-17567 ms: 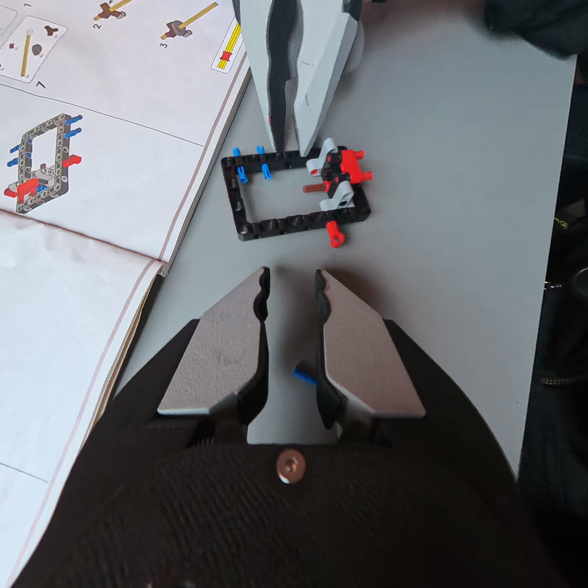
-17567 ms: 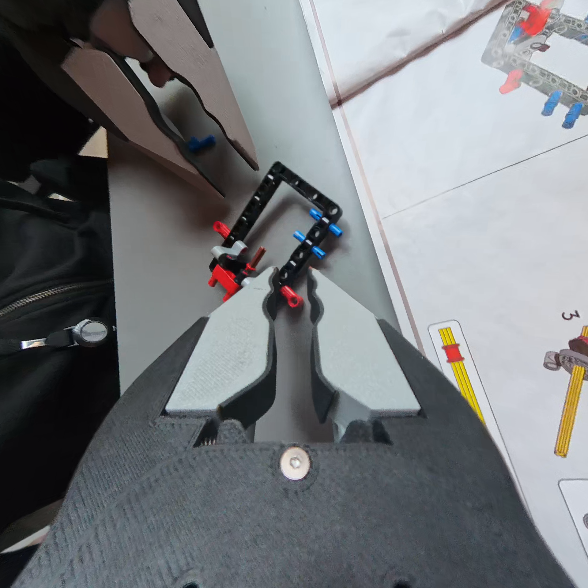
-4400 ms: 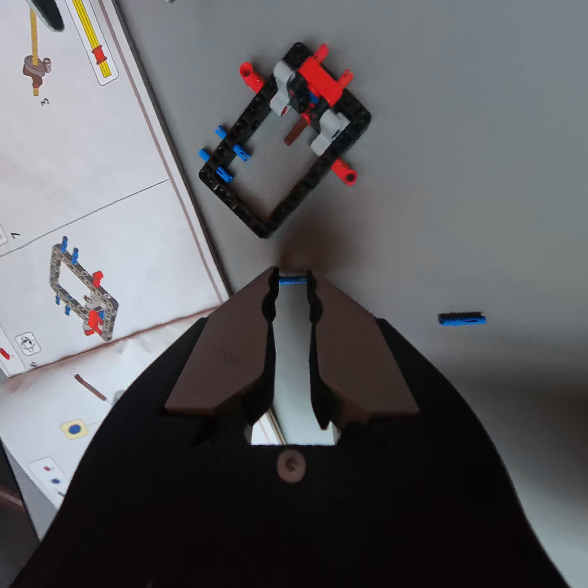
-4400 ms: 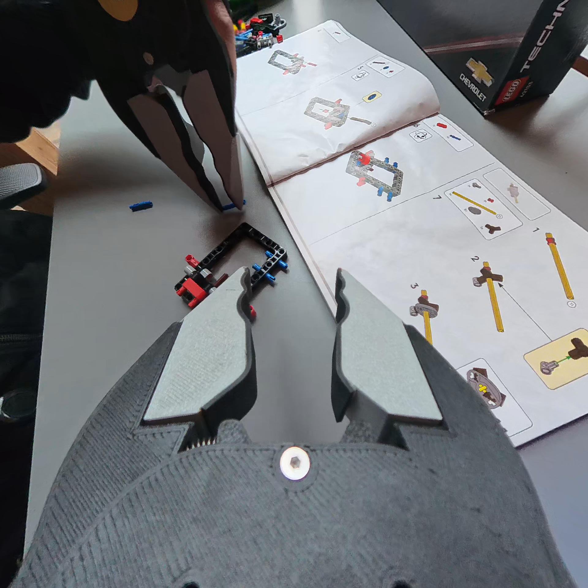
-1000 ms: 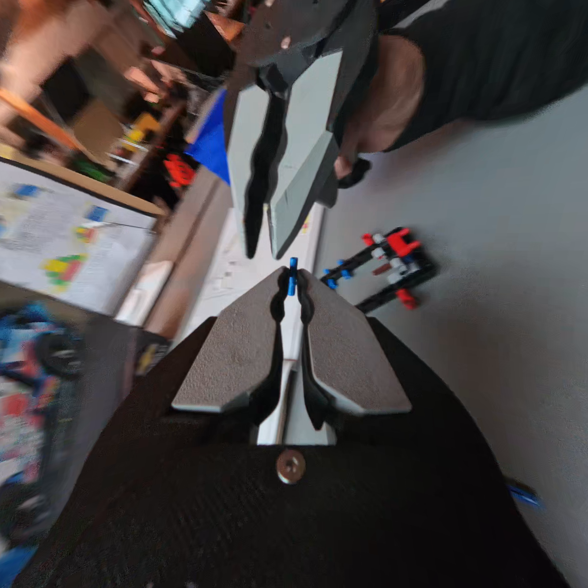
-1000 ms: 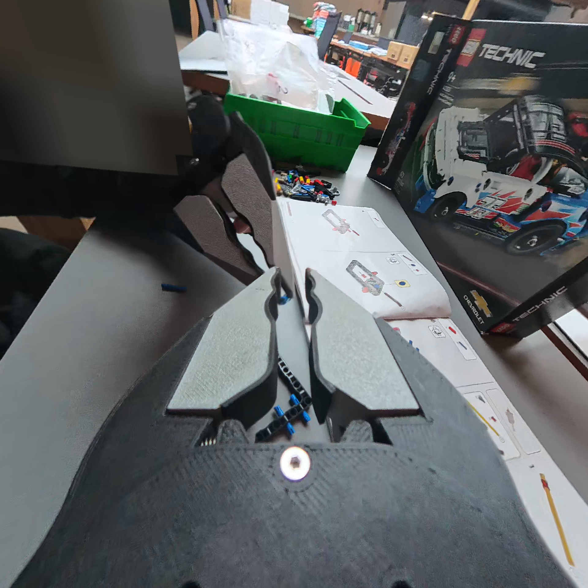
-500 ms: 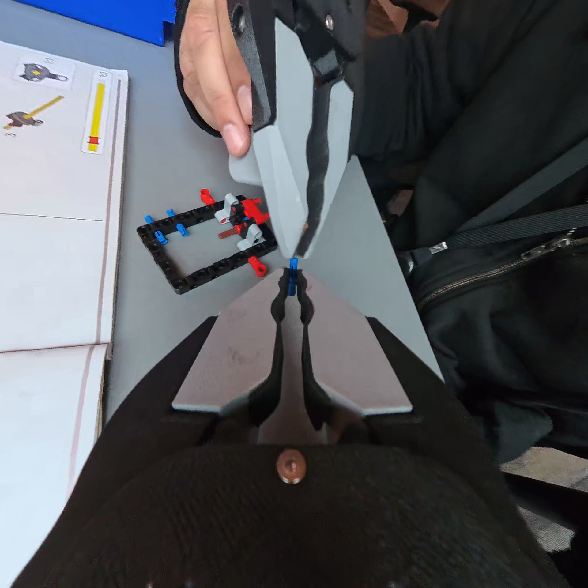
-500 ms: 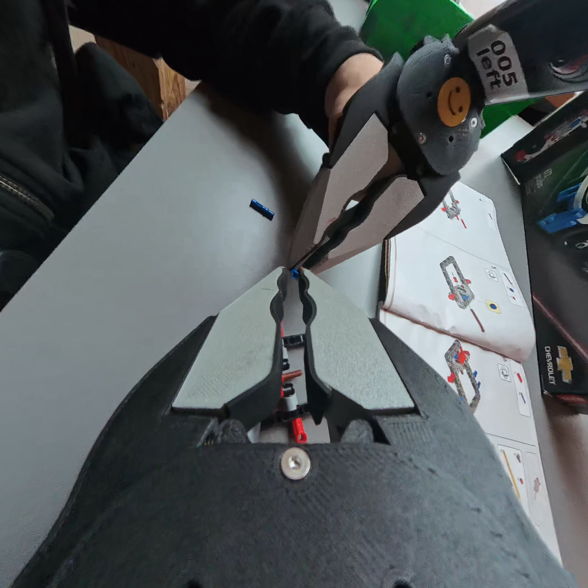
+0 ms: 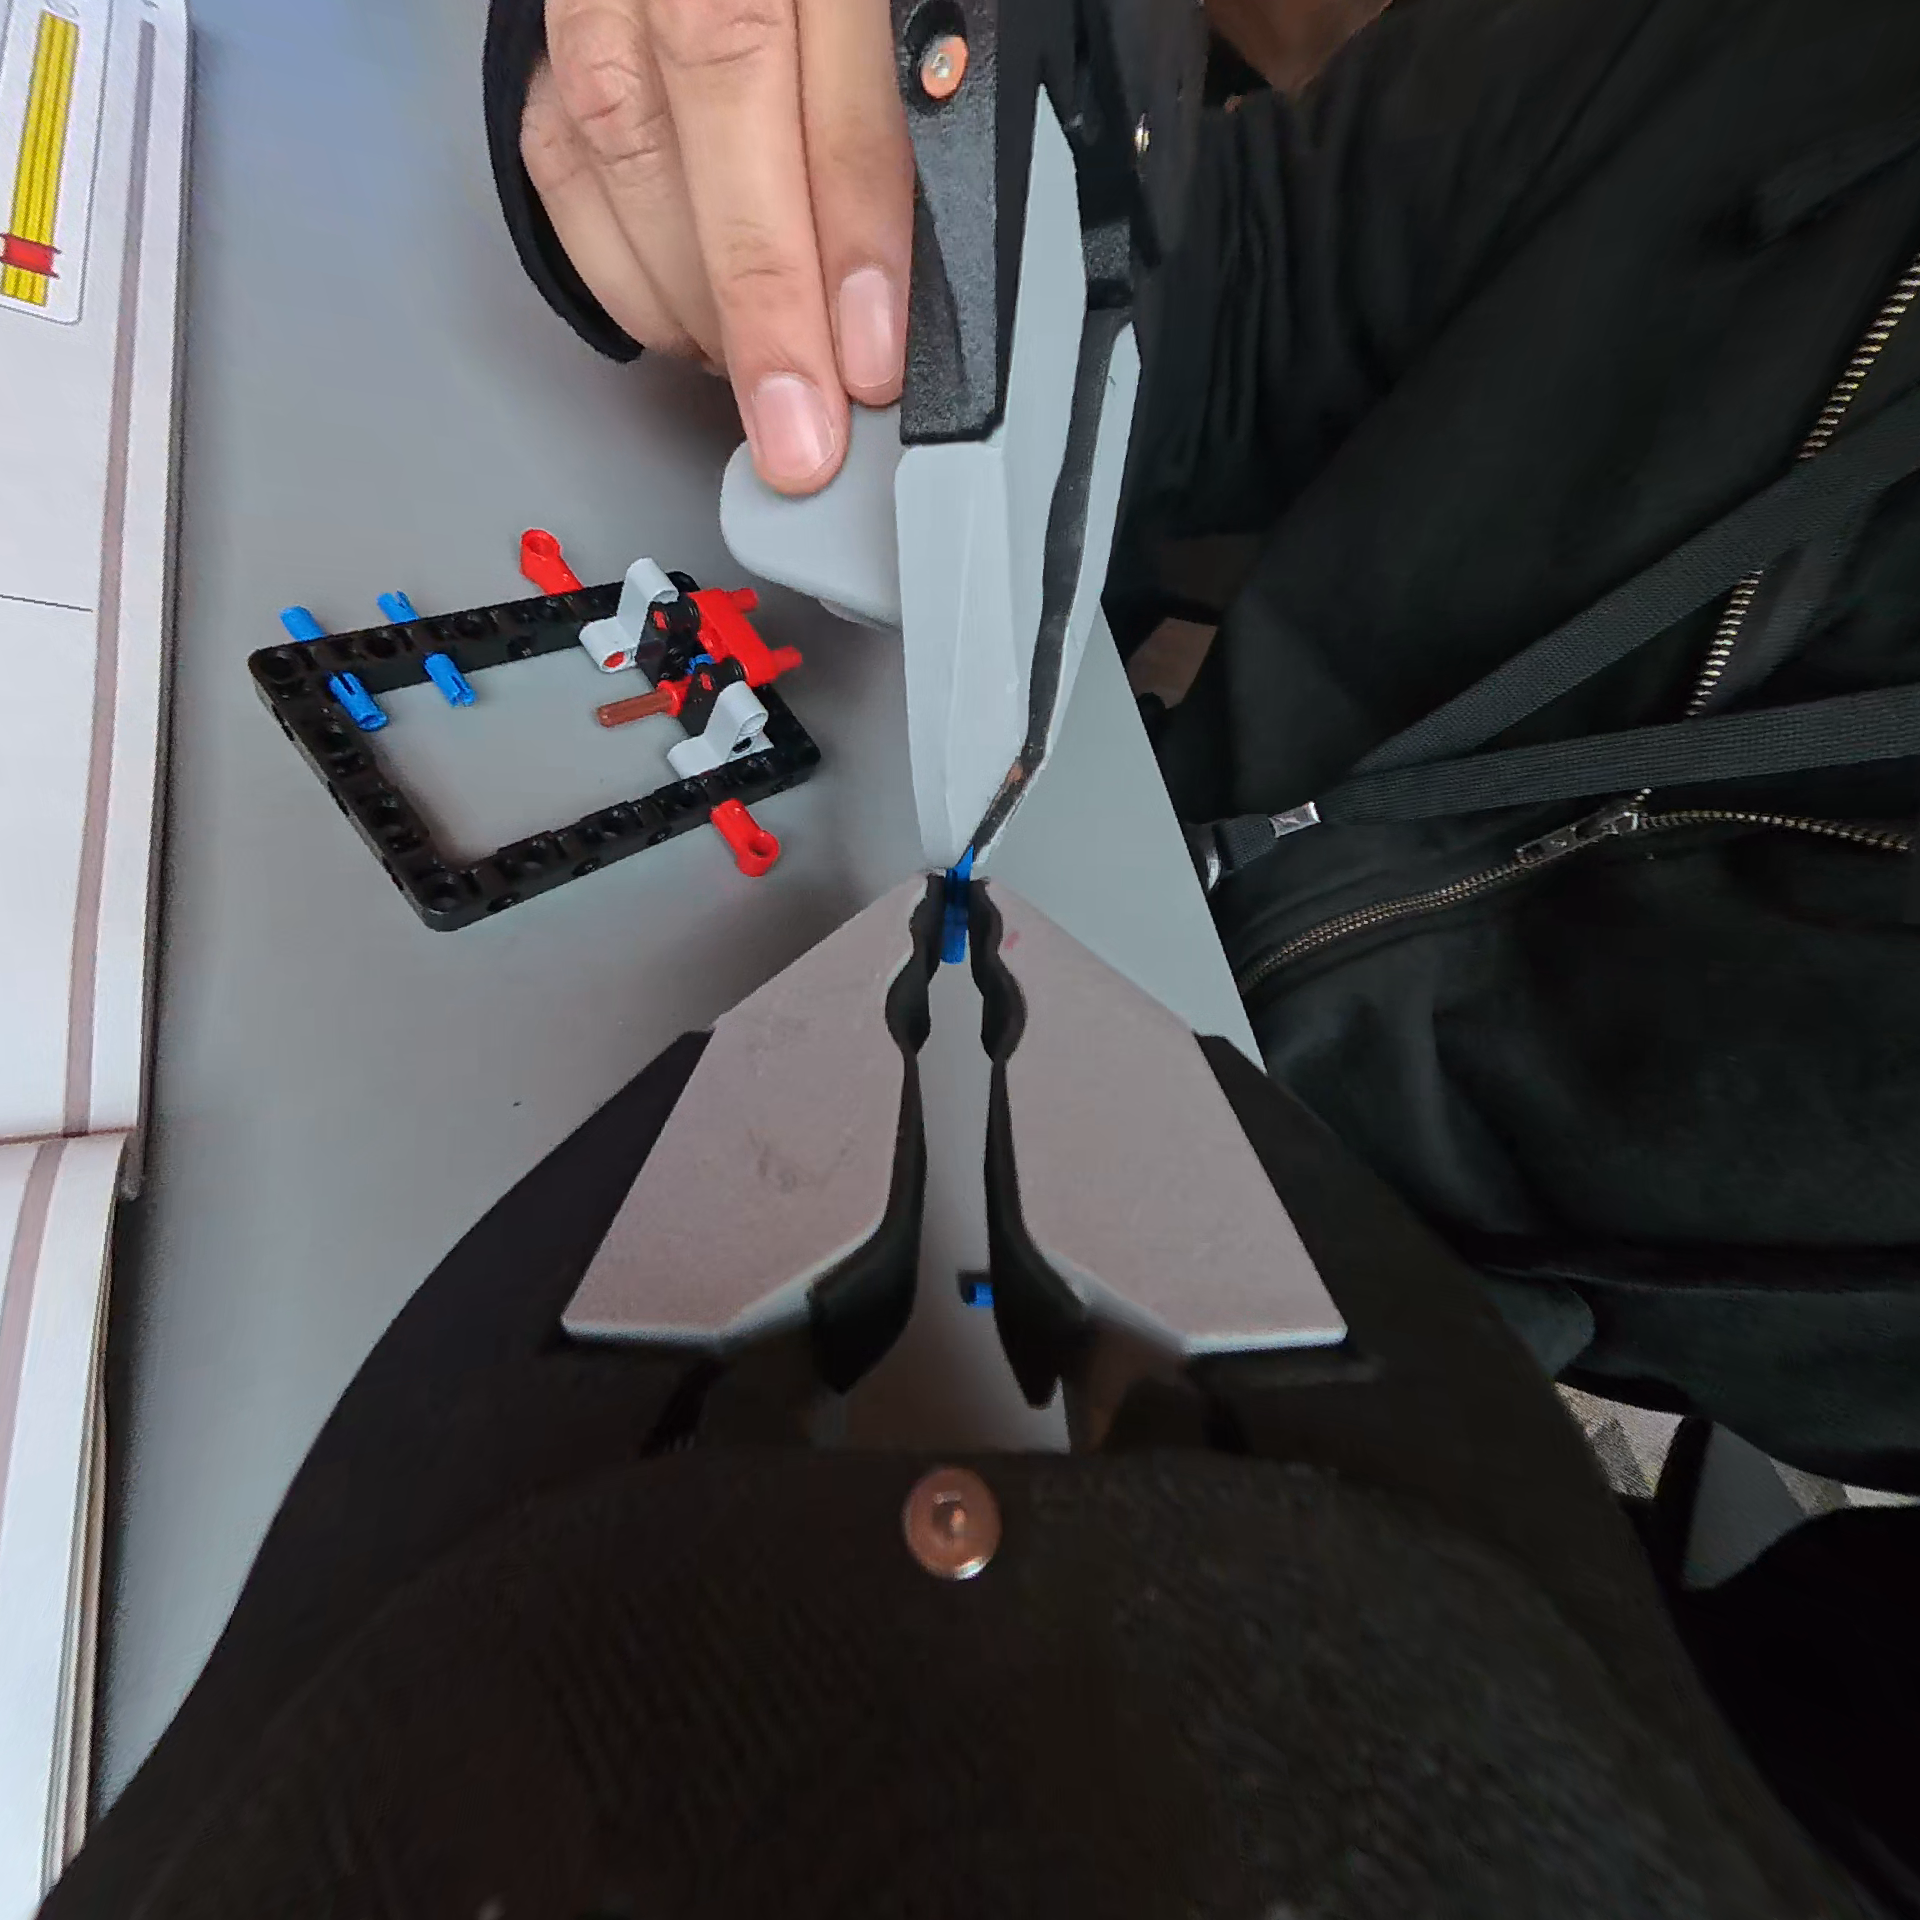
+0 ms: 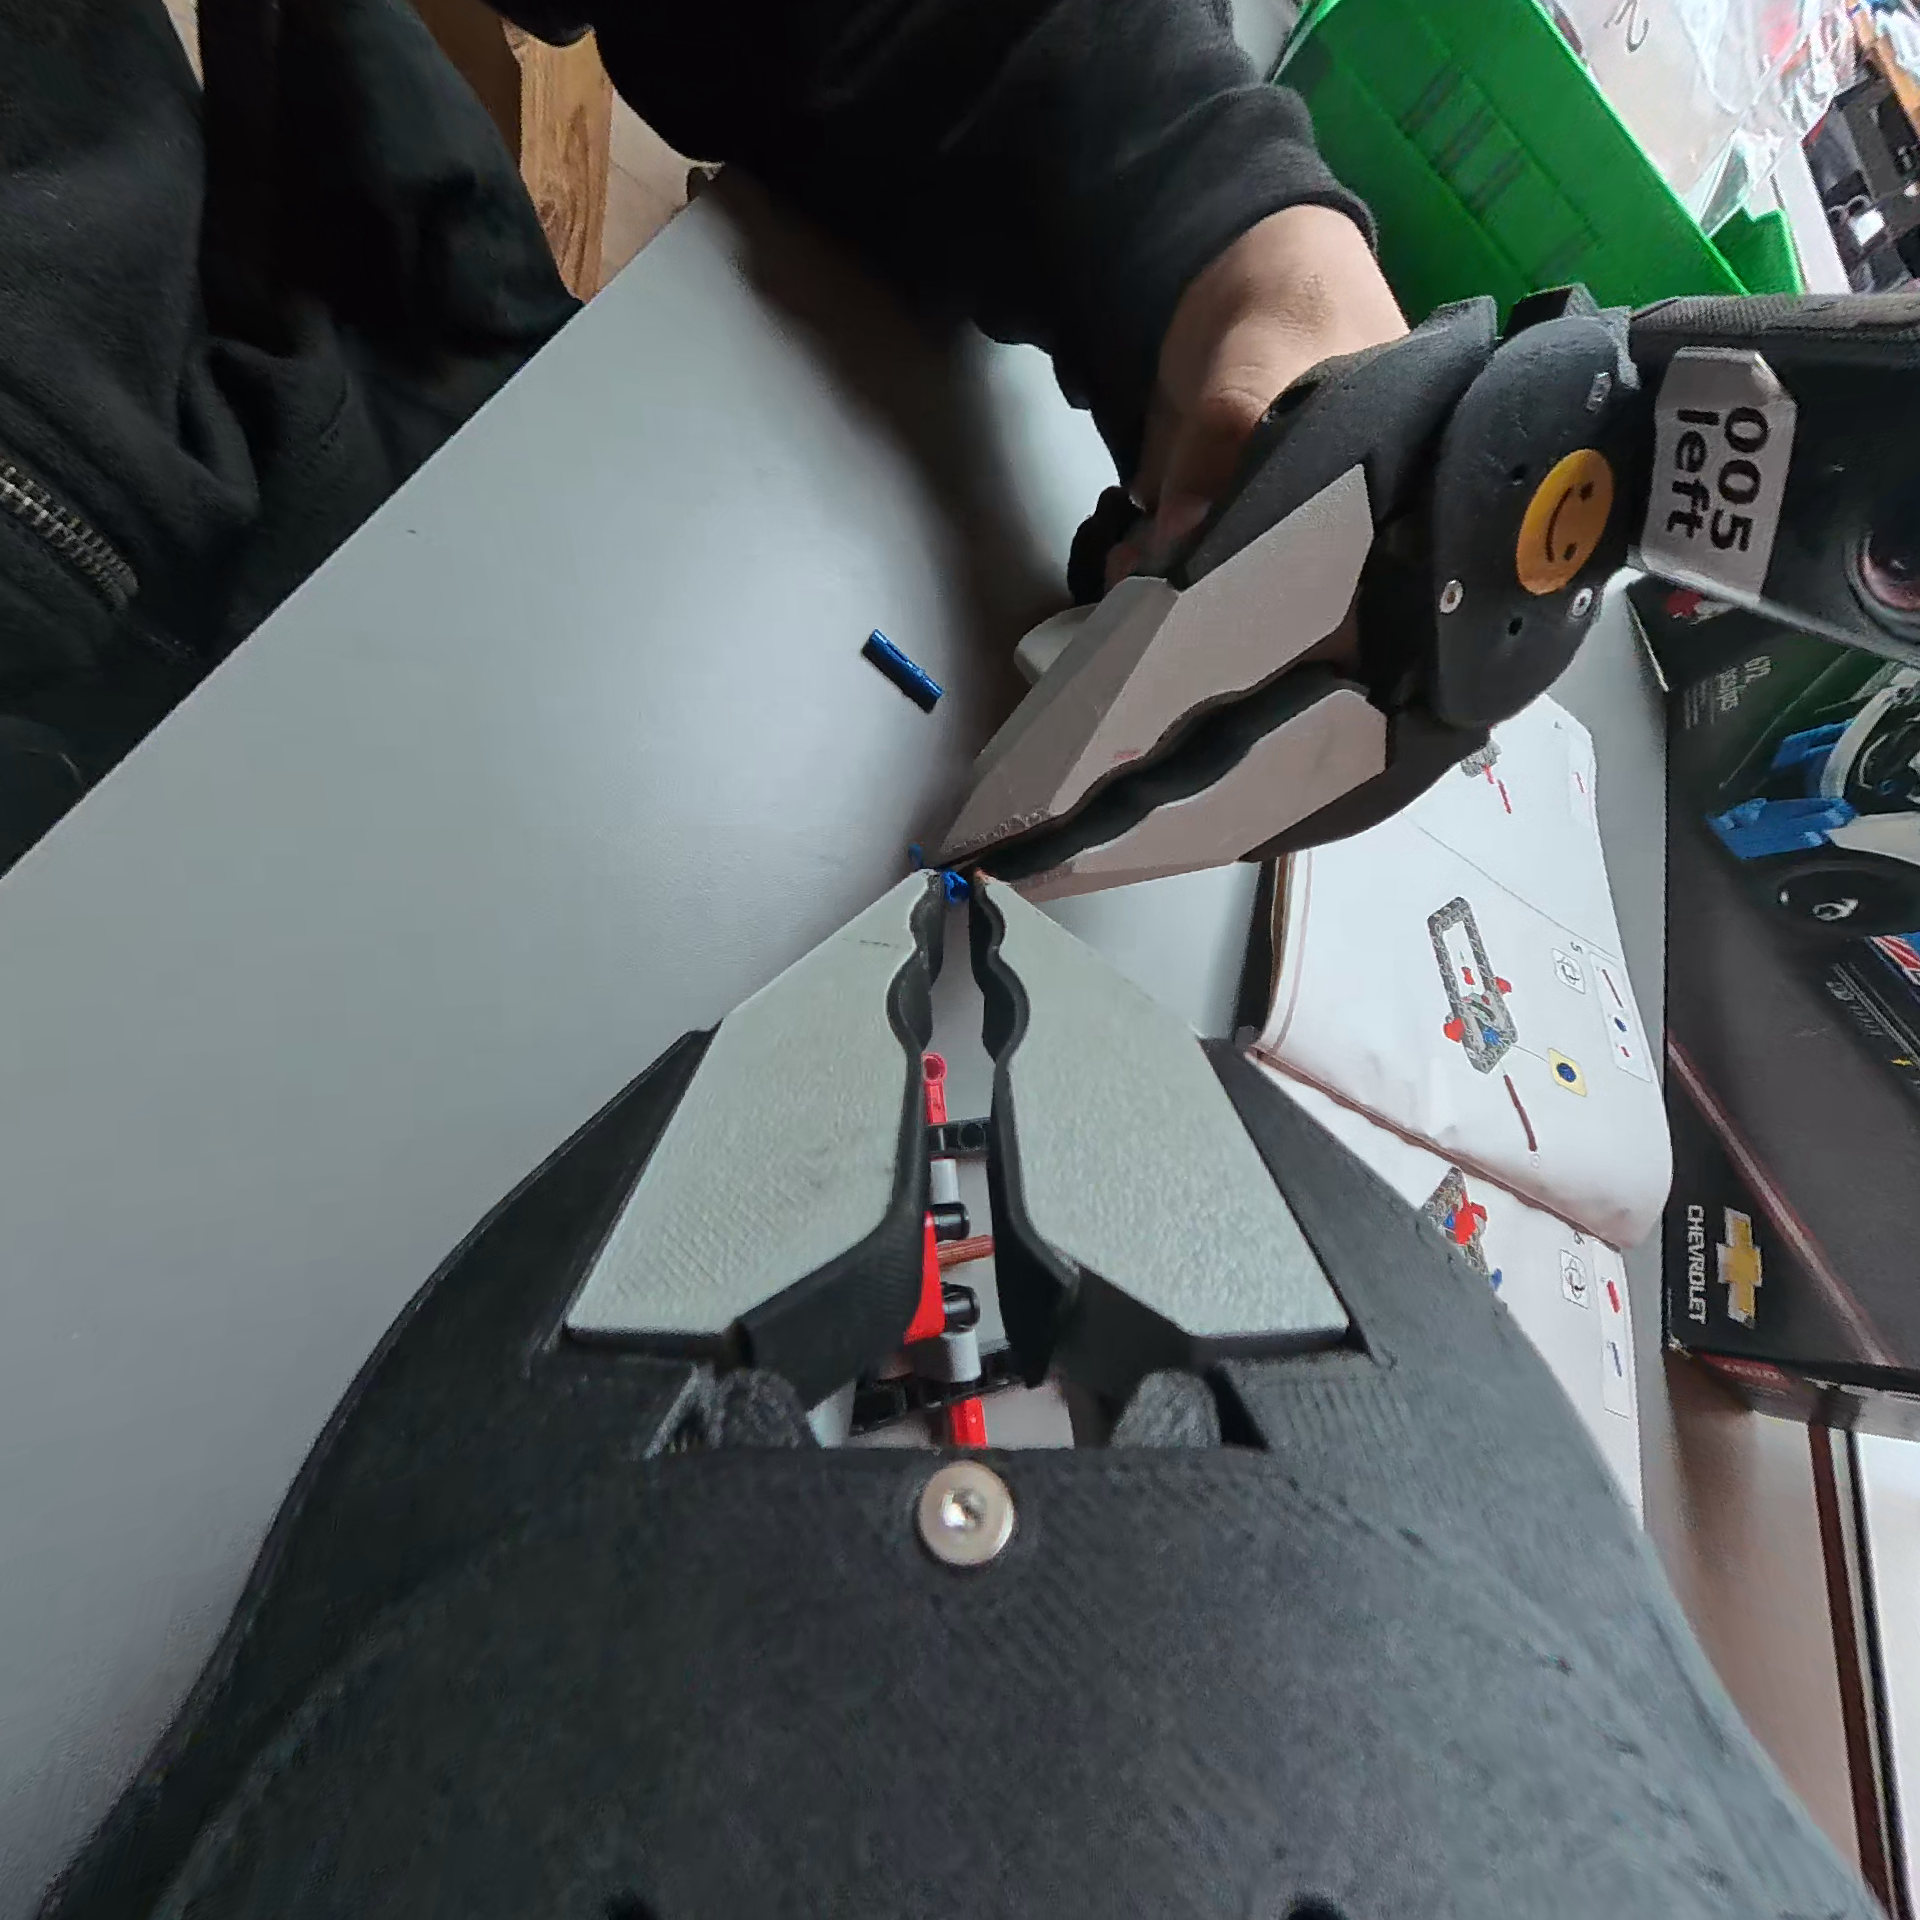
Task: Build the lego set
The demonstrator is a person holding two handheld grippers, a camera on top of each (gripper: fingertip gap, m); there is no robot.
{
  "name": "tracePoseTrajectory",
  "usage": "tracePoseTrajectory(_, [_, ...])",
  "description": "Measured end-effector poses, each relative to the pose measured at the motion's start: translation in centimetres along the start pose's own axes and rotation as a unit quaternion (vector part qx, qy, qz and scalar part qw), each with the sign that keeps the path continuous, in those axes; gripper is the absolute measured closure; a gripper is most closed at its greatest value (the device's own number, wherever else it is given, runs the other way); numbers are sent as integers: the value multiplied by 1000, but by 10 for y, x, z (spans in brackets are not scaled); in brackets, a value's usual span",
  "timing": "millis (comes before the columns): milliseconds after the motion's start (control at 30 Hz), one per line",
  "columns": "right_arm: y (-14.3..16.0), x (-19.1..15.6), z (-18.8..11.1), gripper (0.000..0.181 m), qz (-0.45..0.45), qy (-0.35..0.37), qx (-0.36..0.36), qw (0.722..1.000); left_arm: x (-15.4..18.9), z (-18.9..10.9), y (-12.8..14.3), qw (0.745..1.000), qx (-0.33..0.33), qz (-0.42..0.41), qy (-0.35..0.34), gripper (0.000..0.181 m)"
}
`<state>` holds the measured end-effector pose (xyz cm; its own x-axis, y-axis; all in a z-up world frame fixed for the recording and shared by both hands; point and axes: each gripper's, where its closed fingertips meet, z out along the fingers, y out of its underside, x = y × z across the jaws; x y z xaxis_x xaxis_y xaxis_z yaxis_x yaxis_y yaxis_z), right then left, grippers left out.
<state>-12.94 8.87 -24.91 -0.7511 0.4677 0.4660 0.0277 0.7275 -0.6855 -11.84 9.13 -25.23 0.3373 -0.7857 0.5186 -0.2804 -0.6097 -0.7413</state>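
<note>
My left gripper (image 9: 954, 906) is shut on a small blue pin (image 9: 954, 920) and holds it upright above the grey table. My right gripper (image 9: 968, 847) comes down from above, tip to tip with the left, and its tips pinch the pin's upper end. In the right wrist view the right gripper (image 10: 954, 896) has the blue pin (image 10: 956, 885) at its tips, with the left gripper (image 10: 951, 864) meeting it from the right. The black frame assembly (image 9: 582, 842), with red, grey and blue parts, lies flat on the table to the left.
A second blue pin (image 10: 902, 657) lies loose on the table (image 10: 520, 727); it also shows between my left fingers (image 9: 975, 1291). The open instruction booklet (image 10: 1455, 987), the set's box (image 10: 1787, 1091) and a green bin (image 10: 1486, 156) stand beyond. A person's dark jacket (image 9: 1558, 727) is at the table edge. Left and right tips are no more than a few centimetres apart.
The two grippers have closed the small gap between them. The right gripper's tips now sit on the upper end of the blue pin that the left still holds.
</note>
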Motion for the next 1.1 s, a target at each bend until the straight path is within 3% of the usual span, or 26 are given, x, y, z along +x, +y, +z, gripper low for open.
tracePoseTrajectory(367, [6,28,-11,181,66,60,24,996,-12,-13,-18,997,43,27,-64,168])
tracePoseTrajectory(533, [8,29,-11,181,65,65,19,996,-19,-12,-16,990,18,63,-125,178])
tracePoseTrajectory(767, [5,18,-8,181,29,46,9,998,-8,-15,-18,998,42,9,-50,178])
tracePoseTrajectory(933, [10,16,-2,181,27,48,-16,998,-13,-14,-10,997,19,9,-76,178])
tracePoseTrajectory(1100, [13,30,-4,181,42,87,-30,995,-21,-23,-18,995,62,-28,-78,178])
